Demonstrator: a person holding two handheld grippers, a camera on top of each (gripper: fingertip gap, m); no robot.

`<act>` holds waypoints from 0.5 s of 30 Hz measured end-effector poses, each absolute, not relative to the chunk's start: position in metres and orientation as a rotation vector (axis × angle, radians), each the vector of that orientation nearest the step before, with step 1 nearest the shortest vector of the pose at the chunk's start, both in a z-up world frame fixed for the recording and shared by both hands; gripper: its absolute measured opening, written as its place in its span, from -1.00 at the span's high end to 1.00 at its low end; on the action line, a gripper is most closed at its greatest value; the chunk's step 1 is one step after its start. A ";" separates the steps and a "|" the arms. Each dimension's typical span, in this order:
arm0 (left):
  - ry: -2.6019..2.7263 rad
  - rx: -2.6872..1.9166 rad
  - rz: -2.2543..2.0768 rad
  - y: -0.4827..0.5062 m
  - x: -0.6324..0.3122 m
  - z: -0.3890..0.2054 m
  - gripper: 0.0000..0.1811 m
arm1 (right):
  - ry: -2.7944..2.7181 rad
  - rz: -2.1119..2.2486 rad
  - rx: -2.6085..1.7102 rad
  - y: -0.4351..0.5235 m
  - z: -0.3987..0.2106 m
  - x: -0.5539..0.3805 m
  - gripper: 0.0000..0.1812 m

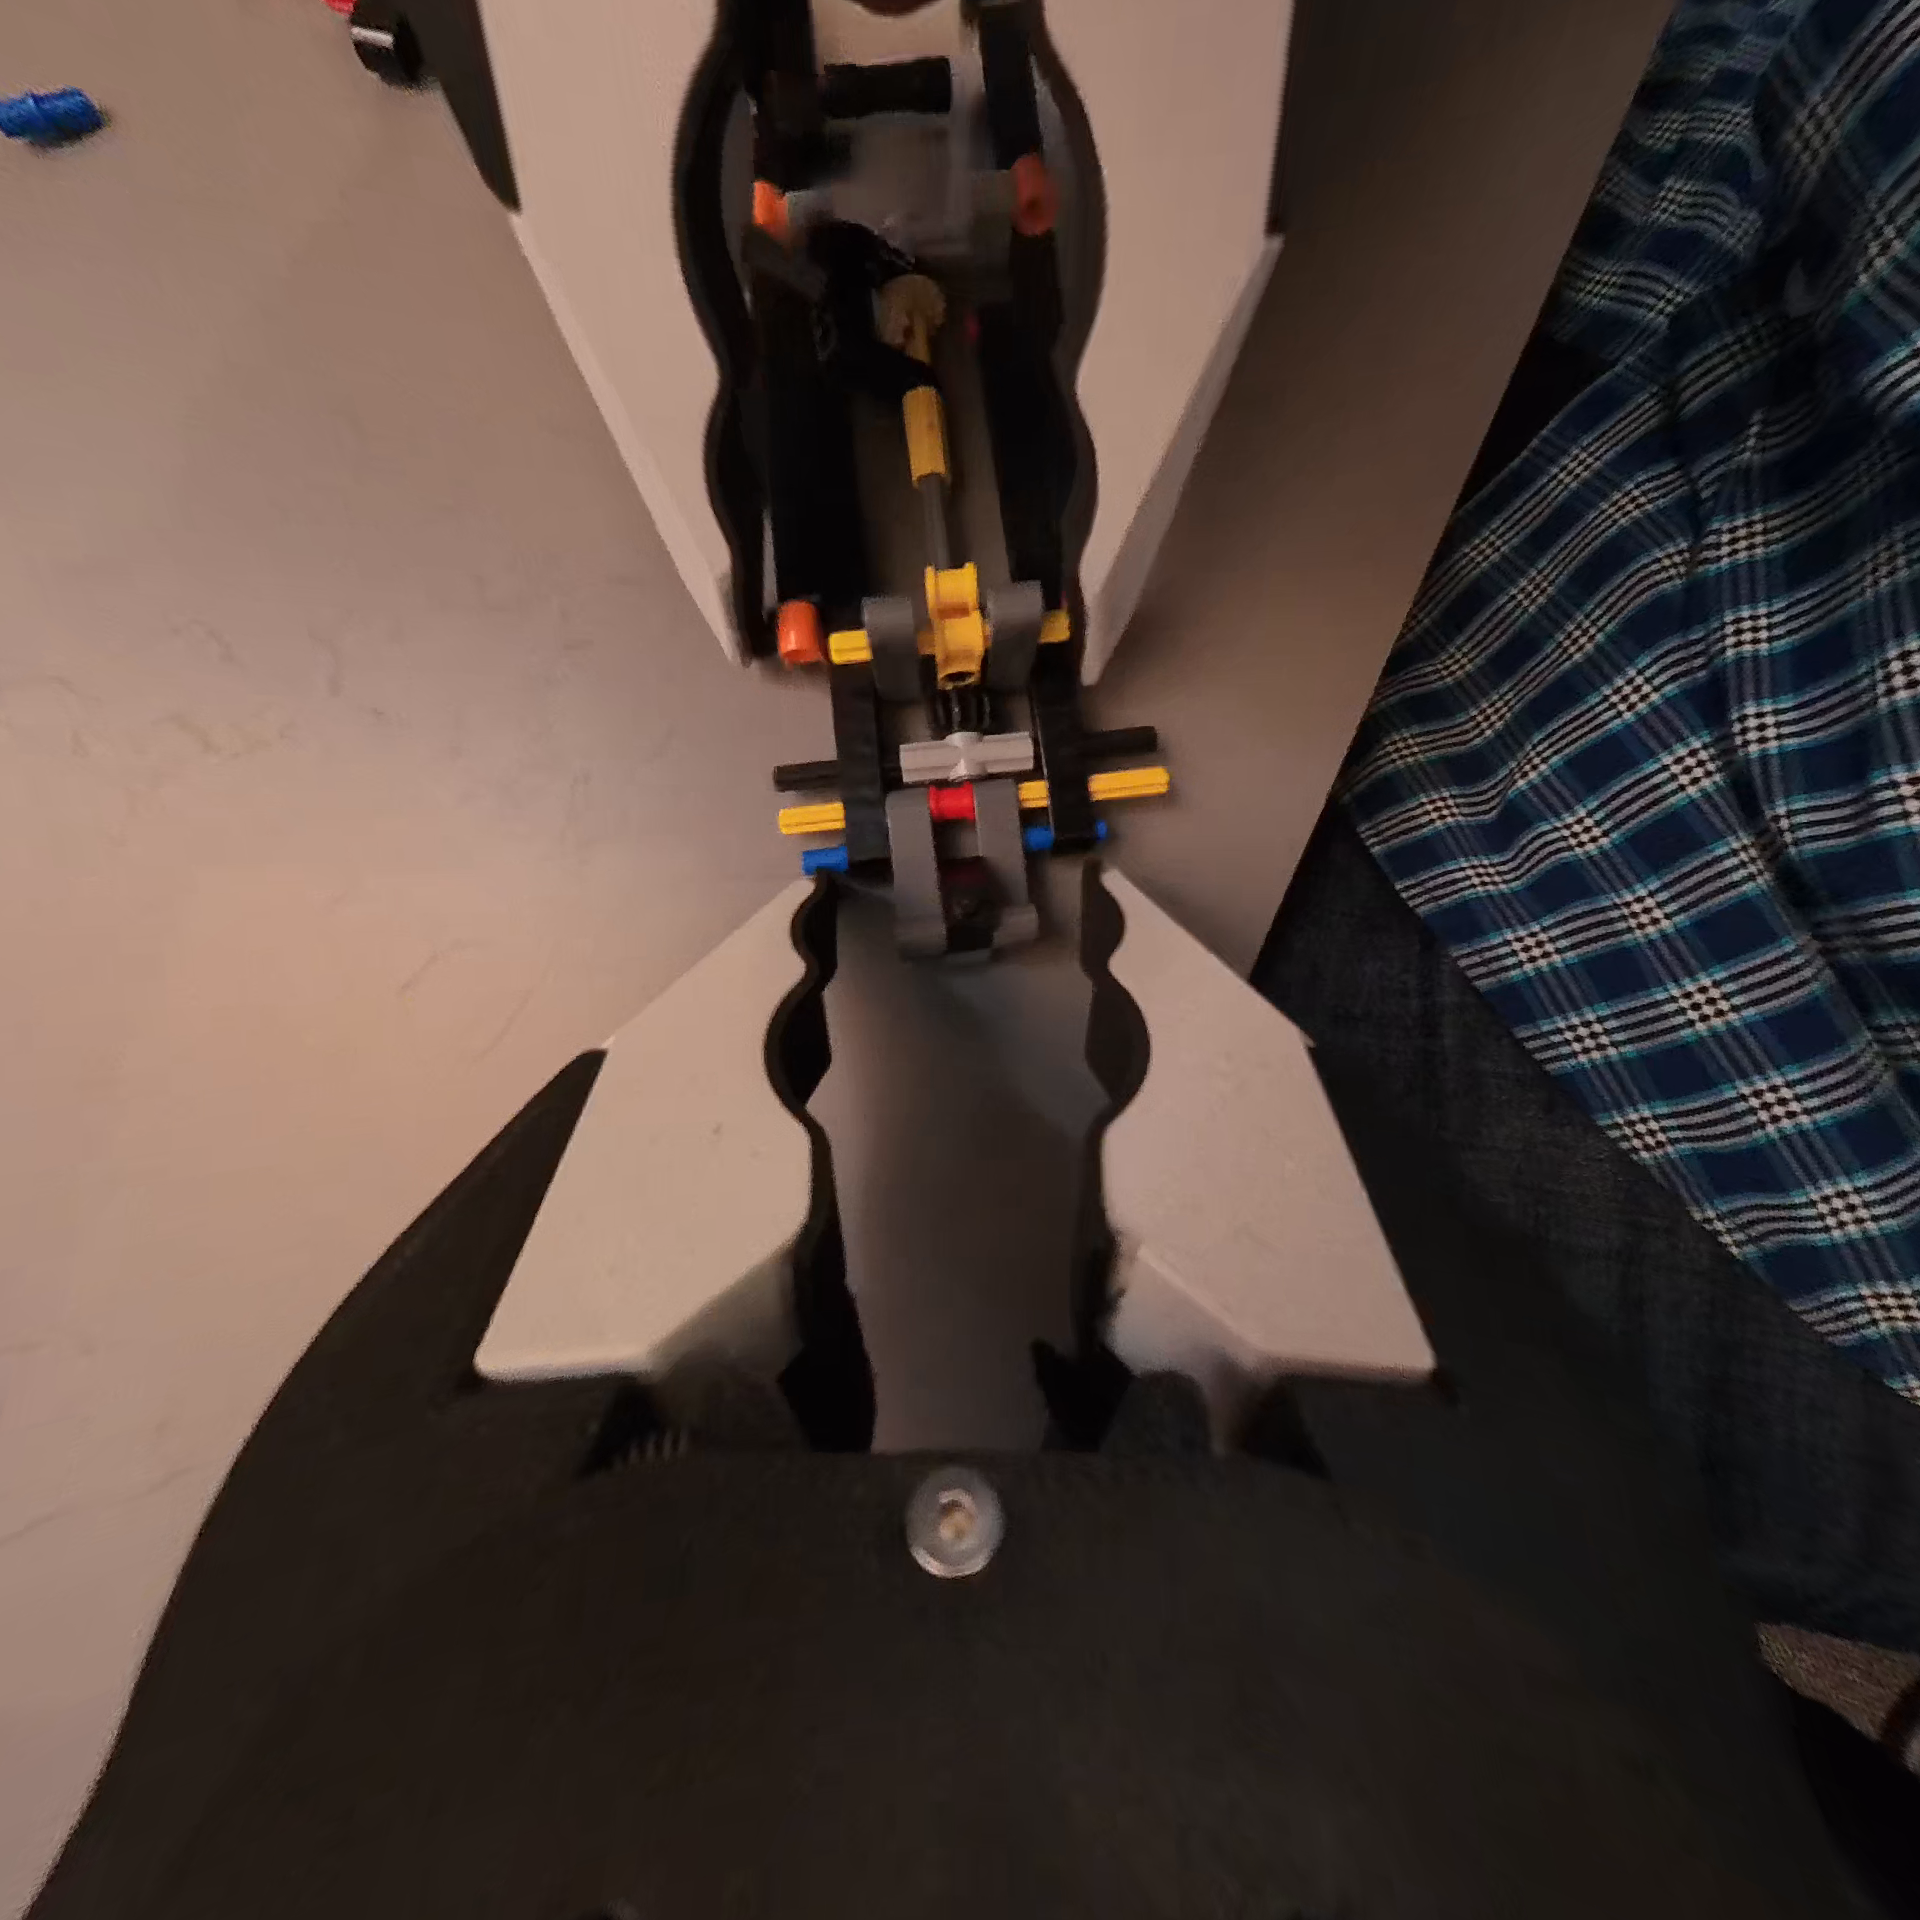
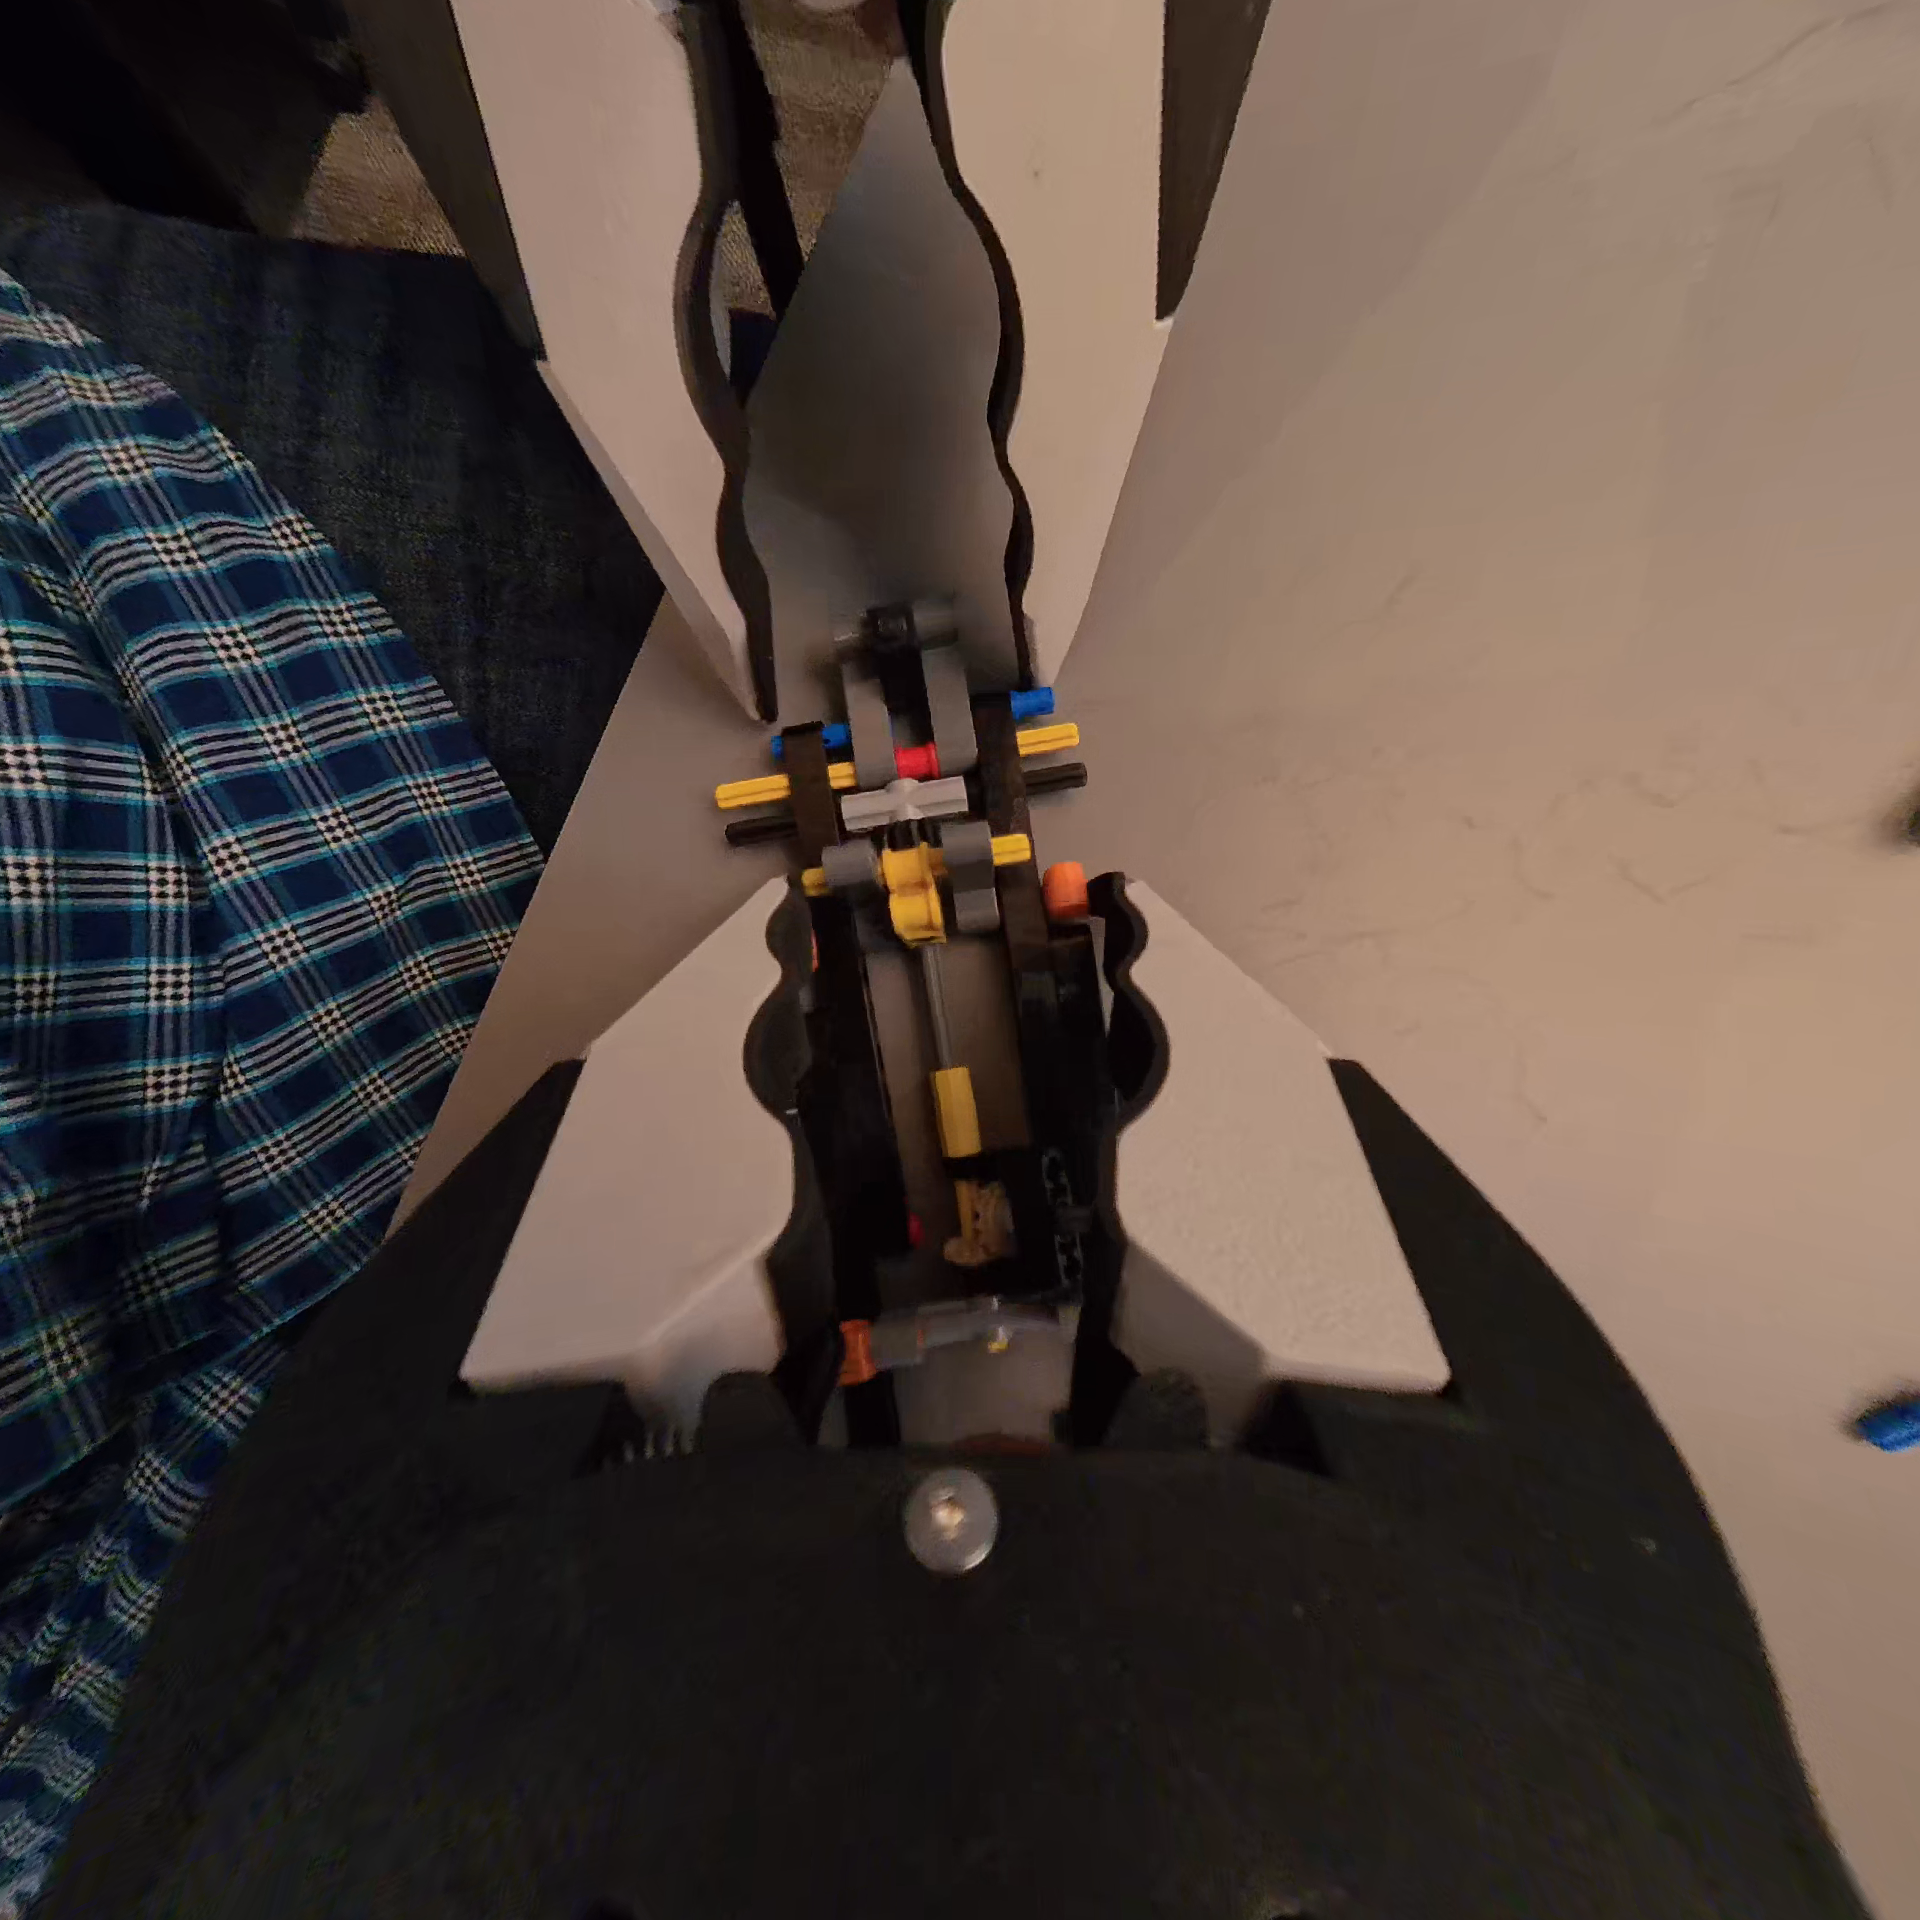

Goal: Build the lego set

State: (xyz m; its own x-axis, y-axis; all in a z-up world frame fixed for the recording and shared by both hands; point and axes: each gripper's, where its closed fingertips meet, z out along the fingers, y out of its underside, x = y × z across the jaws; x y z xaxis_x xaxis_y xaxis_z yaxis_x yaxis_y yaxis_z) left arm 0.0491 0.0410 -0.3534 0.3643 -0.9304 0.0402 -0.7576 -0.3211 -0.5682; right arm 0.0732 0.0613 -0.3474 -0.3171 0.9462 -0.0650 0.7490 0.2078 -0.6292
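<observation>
I have the lego assembly (image 1: 940, 748) held in the air between my two grippers, which point at each other over the pale tabletop (image 1: 260, 727). It is a long black-beamed frame with grey connectors, yellow and black axles sticking out sideways, blue pins, a red bush and orange pins at the corners; a yellow-sleeved shaft runs down its middle.

My right gripper (image 2: 940, 904) has its jaws closed narrow on the long end of the frame, which lies deep between its fingers. My left gripper (image 1: 951, 883) meets the short end with the grey fork; its jaws stand just beside that end, but I cannot tell whether they press on it.

A loose blue piece (image 1: 47, 112) lies on the tabletop far left in the left wrist view. A person's blue plaid sleeve (image 1: 1714, 675) fills the right side there. I see no containers.
</observation>
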 end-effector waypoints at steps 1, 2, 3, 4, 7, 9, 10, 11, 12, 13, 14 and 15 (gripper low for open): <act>1.458 -2.177 -0.506 0.041 0.049 -0.353 0.52 | -2.163 0.812 -1.585 0.060 -0.349 0.073 0.39; 1.451 -2.180 -0.502 0.043 0.049 -0.353 0.55 | -2.171 0.803 -1.581 0.059 -0.350 0.073 0.39; 1.450 -2.173 -0.485 0.044 0.049 -0.354 0.59 | -2.174 0.798 -1.580 0.059 -0.351 0.073 0.39; 1.452 -2.170 -0.477 0.044 0.049 -0.354 0.59 | -2.174 0.798 -1.585 0.059 -0.351 0.073 0.39; 1.448 -2.176 -0.486 0.042 0.051 -0.354 0.49 | -2.175 0.799 -1.595 0.059 -0.351 0.073 0.39; 1.444 -2.178 -0.494 0.041 0.053 -0.354 0.44 | -2.177 0.787 -1.600 0.060 -0.352 0.073 0.39; 1.446 -2.177 -0.481 0.041 0.053 -0.354 0.45 | -2.176 0.783 -1.601 0.060 -0.352 0.073 0.39; 1.448 -2.177 -0.469 0.042 0.053 -0.354 0.46 | -2.178 0.776 -1.601 0.060 -0.352 0.073 0.39; 1.450 -2.175 -0.455 0.043 0.053 -0.354 0.48 | -2.182 0.765 -1.599 0.060 -0.353 0.073 0.39; 1.453 -2.170 -0.447 0.043 0.053 -0.355 0.50 | -2.186 0.753 -1.597 0.060 -0.353 0.072 0.39; 1.452 -2.168 -0.444 0.044 0.054 -0.355 0.50 | -2.190 0.741 -1.592 0.059 -0.353 0.071 0.39; 1.450 -2.169 -0.439 0.044 0.055 -0.355 0.50 | -2.194 0.732 -1.585 0.059 -0.354 0.071 0.39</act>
